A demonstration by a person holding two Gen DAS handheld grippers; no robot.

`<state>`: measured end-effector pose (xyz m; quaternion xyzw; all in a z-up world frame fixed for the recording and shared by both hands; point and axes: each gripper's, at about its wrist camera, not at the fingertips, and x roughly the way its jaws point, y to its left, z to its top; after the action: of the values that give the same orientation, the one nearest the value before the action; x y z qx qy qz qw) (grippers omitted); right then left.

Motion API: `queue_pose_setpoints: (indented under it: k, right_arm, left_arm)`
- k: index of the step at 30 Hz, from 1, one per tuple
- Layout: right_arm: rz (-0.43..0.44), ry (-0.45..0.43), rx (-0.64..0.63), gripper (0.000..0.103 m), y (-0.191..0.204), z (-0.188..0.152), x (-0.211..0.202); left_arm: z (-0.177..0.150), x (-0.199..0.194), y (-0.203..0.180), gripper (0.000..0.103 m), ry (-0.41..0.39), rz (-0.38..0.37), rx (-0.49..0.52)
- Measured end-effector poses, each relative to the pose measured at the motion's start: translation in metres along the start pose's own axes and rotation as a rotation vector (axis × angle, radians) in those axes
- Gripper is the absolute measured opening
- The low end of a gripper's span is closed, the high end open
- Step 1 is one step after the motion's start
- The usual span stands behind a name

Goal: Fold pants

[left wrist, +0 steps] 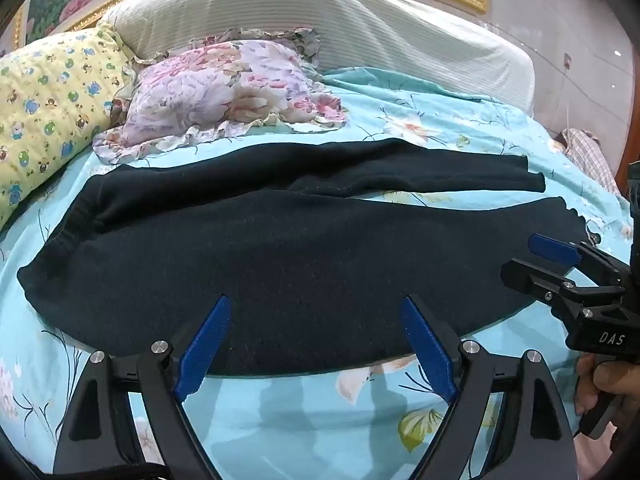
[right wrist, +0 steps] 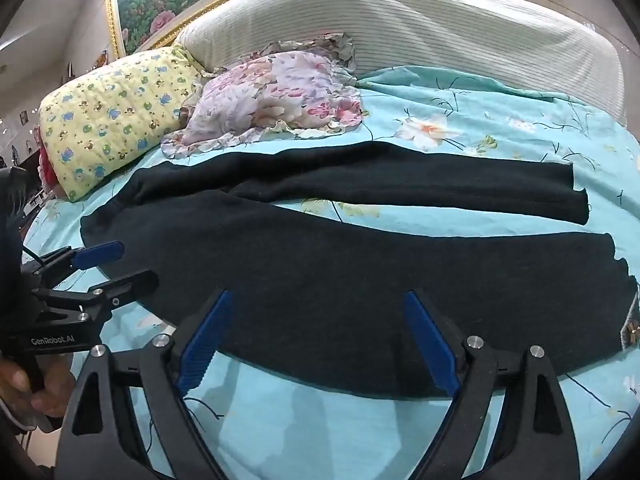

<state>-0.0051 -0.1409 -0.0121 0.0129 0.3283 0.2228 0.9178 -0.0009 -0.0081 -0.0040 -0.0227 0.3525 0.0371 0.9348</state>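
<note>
Black pants [left wrist: 280, 248] are spread flat across mid-frame on the bed [left wrist: 280, 420]. Both the left gripper [left wrist: 316, 344] and right gripper [right wrist: 320, 340] are held wide open, empty.

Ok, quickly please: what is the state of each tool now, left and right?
Left tool: open, holding nothing, over the near edge of the black pants.
Right tool: open, holding nothing, over the same edge.
</note>
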Motion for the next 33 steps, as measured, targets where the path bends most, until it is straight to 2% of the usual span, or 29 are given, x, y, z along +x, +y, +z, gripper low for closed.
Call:
queue_pose_setpoints:
  k: [33]
  right_arm:
    - [0.006, -0.023, 0.013, 0.088, -0.005, 0.0036, -0.0045]
  left_arm:
    - [-0.0047, 0.0015, 0.0042, 0.088, -0.003, -0.008, -0.019]
